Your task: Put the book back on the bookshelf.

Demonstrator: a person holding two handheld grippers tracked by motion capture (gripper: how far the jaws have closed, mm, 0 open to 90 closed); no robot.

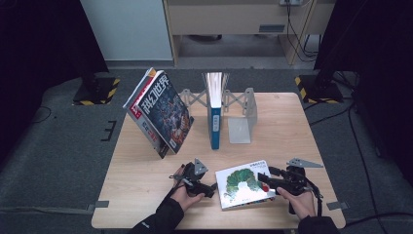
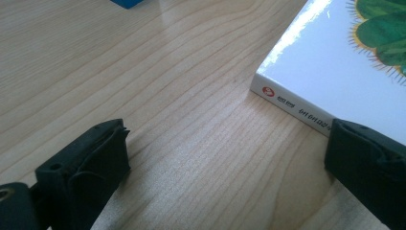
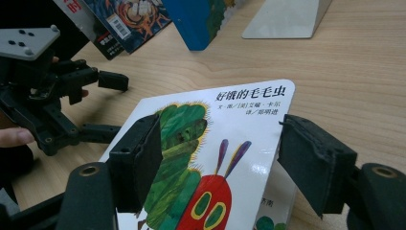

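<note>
Now I hold both grippers, left (image 1: pixel 210 187) and right (image 1: pixel 263 178), wide-jawed beside the flat caterpillar book (image 1: pixel 242 184), flanking it to lift.

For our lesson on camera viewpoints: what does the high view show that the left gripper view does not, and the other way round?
High view: the bookend rack, the leaning magazine, the upright blue book, the person's hands and both grippers, left and right.
Left gripper view: small print and a red logo on the picture book's spine, seen between open jaws.
Both: the wooden table and the caterpillar picture book.
</note>
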